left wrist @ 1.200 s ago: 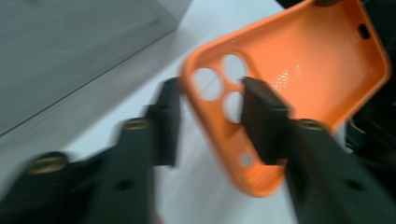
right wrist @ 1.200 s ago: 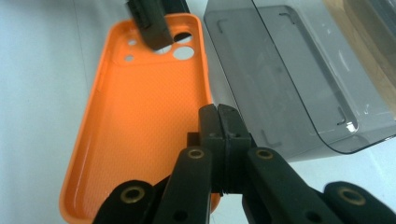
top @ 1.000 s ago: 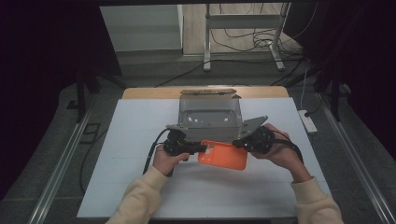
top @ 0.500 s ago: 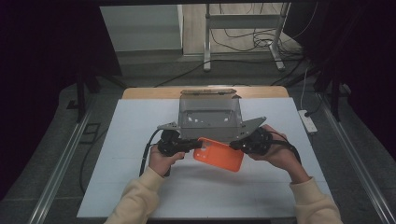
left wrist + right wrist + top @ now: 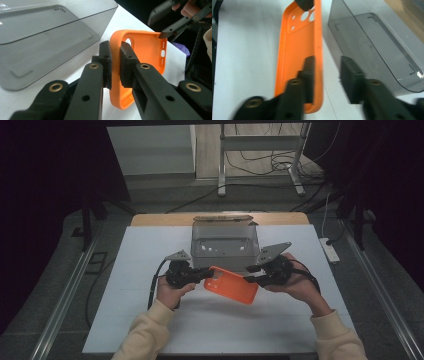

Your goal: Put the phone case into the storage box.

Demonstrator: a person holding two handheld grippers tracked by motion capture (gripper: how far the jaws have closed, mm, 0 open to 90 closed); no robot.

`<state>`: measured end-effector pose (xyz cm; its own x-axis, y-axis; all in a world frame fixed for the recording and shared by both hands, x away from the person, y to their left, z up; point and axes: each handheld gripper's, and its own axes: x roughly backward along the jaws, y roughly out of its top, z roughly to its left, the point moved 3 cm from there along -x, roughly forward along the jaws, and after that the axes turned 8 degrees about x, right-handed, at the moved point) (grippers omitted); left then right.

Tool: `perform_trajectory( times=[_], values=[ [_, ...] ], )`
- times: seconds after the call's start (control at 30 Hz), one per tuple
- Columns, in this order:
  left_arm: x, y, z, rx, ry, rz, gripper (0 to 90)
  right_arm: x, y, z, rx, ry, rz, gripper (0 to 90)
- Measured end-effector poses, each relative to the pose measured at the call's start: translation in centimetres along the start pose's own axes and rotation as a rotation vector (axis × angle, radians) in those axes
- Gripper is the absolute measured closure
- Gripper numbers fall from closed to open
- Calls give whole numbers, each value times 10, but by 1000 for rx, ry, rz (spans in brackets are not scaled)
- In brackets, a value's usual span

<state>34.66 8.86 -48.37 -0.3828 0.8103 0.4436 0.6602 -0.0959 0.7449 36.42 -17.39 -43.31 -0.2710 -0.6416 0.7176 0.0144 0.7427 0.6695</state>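
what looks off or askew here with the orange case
Nothing looks damaged or spilled. The orange phone case hangs tilted above the table, clamped at one edge by the left gripper. The right gripper has just been opening; its pads stand apart at the case's other end.

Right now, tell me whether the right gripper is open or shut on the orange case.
Open: the right gripper has just been opening, with a clear gap beside the orange phone case.
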Motion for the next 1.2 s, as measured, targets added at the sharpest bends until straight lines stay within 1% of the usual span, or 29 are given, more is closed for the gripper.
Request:
perform_trajectory(
  times=[0.03,0.1,0.13,0.17,0.23,0.3,0.33,0.4,0.43,0.47,0.67,0.73,0.77,0.8,0.87,0.93,1.03,1.13,1.2],
  values=[
    [0,0,0,0,0,0,824,0,0,0,0,0,0,538],
    [1,0,-1,-15,10,3,824,0,-1,-2,-45,-5,-5,442],
    [1,0,-1,-20,18,5,825,1,-3,-3,-63,-7,-17,413],
    [0,0,-1,-28,22,8,825,3,-4,-4,-88,2,-30,401],
    [0,-1,-1,-35,24,12,825,6,-7,-6,-119,23,-41,380],
    [0,-1,-2,-40,24,16,825,8,-9,-8,-136,28,-51,361],
    [0,-2,-2,-43,24,14,825,9,-10,-9,-156,37,-60,353],
    [1,-2,-3,-55,30,14,825,10,-11,-11,-178,43,-72,346],
    [1,-2,-3,-59,32,13,824,10,-11,-11,-182,45,-74,343],
    [2,-1,-4,-64,33,12,824,9,-11,-11,-195,58,-82,331],
    [4,-1,-5,-73,31,3,824,8,-12,-10,-204,68,-81,325],
    [5,-1,-6,-78,31,-2,825,8,-11,-10,-218,80,-90,322],
    [6,-1,-6,-82,30,-4,825,9,-11,-11,-237,92,-94,318],
    [6,-1,-6,-82,30,-5,824,8,-11,-11,-244,101,-106,321],
    [6,-1,-7,-84,30,-8,825,8,-10,-10,-247,114,-119,324],
    [6,-1,-7,-85,33,-9,825,5,-9,-9,-261,135,-130,322],
    [6,-2,-8,-91,38,-6,825,-1,-6,-5,-269,162,-130,318],
    [4,-2,-9,-95,40,-2,825,-6,-4,-2,-261,160,-110,316],
    [3,-3,-9,-102,46,-2,825,-10,-4,-1,-267,165,-104,316]
  ],
)
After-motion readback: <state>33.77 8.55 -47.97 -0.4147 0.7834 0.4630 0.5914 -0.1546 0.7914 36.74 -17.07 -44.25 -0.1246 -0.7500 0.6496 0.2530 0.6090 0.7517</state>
